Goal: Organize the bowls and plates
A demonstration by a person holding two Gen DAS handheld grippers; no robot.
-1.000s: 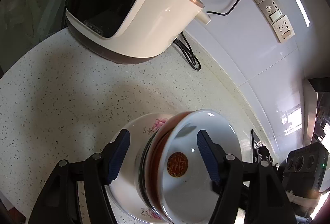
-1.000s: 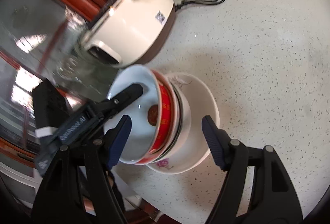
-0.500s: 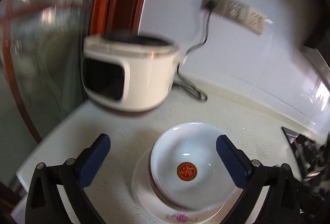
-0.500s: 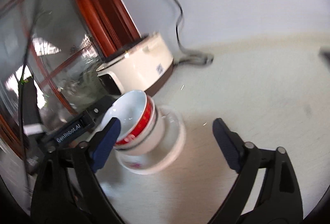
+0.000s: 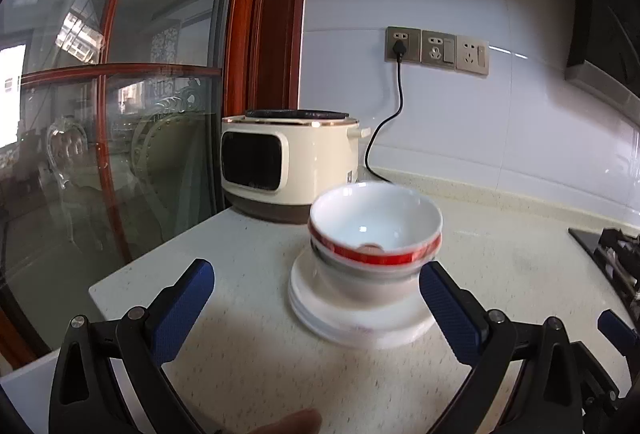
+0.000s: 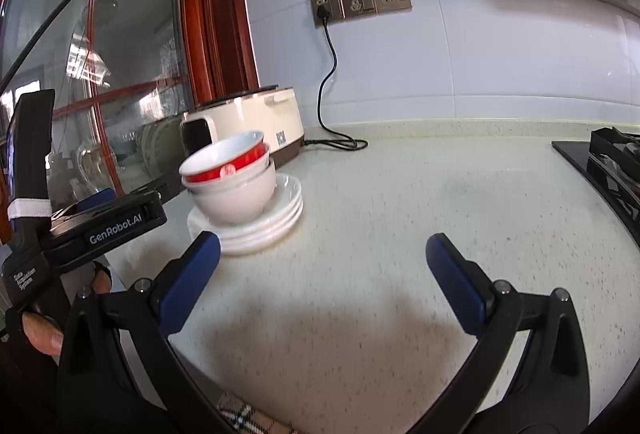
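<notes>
A red-banded bowl (image 5: pixel 376 226) sits on top of nested white bowls (image 6: pixel 236 194), which stand on a stack of white plates (image 5: pixel 360 318) on the speckled counter (image 6: pixel 400 194). My left gripper (image 5: pixel 316 270) is open wide just short of the stack, and its blue pads (image 5: pixel 184 306) touch nothing. My right gripper (image 6: pixel 323 242) hangs to the right of the plates (image 6: pixel 276 218). Its jaws are opening, with only bare counter between them. In the right wrist view a hand holds the left gripper's black body beside the red-banded bowl (image 6: pixel 224 158).
A cream rice cooker (image 5: pixel 288 166) stands behind the stack, its cord running to wall sockets (image 5: pixel 436 50). A glass door with a red wood frame (image 5: pixel 120 154) borders the counter's left edge. A black stove (image 6: pixel 612 162) lies at the far right.
Both grippers have drawn back from the bowl stack and rolled level. Their jaws, earlier close around the bowls, have spread wide. The stack now stands free on the plates.
</notes>
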